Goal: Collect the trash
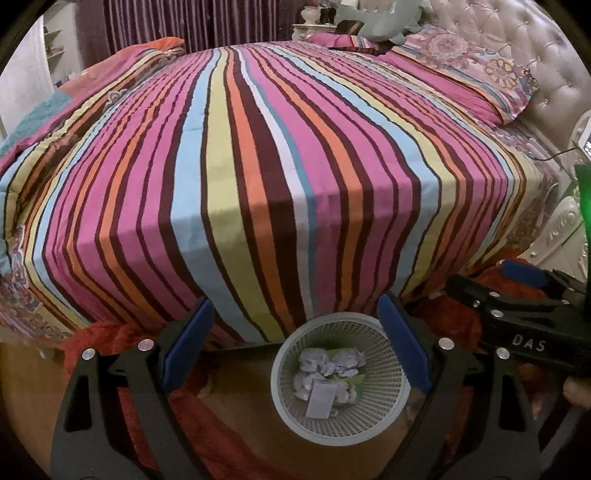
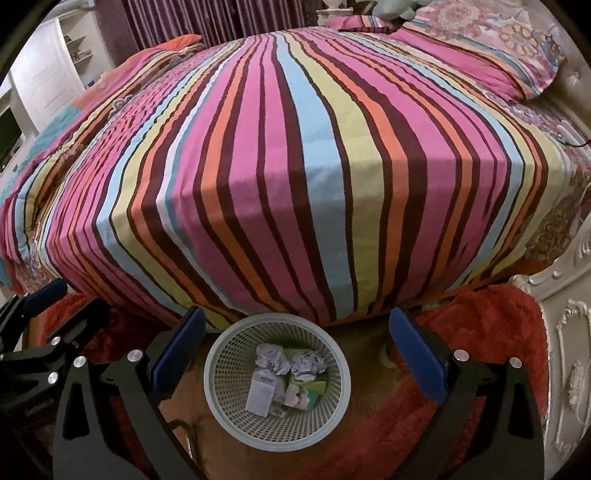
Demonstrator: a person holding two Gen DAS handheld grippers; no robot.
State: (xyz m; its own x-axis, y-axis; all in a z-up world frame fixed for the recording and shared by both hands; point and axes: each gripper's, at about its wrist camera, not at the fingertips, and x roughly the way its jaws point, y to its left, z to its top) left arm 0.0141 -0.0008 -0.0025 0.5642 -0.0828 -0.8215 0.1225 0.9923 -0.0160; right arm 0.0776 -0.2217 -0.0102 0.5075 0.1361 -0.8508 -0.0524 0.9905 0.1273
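You are facing a bed (image 1: 280, 155) under a striped bedspread whose top lies flat and bare from the near edge to the pillows (image 1: 465, 77) at the far right, against a tufted headboard (image 1: 517, 33). Purple curtains (image 1: 177, 22) hang beyond the far side, and a white shelf unit (image 2: 48, 70) stands far left. The spread drops over the near edge almost to a red rug (image 2: 480, 332) on the wooden floor.

Just below that near edge stands the white mesh wastebasket (image 1: 340, 380), upright, its rim close to the hanging cloth. Inside lie crumpled paper balls (image 1: 332, 363), a small white box (image 2: 262, 397) and green packaging (image 2: 308, 391).

Your left gripper (image 1: 295, 347) is spread wide with nothing between the blue pads, and the basket shows between them. Your right gripper (image 2: 297, 354) is likewise spread and empty above the basket. The two tools sit side by side, near each other. A carved white cabinet (image 2: 569, 332) closes in the right side; the floor to the left of the basket is open.
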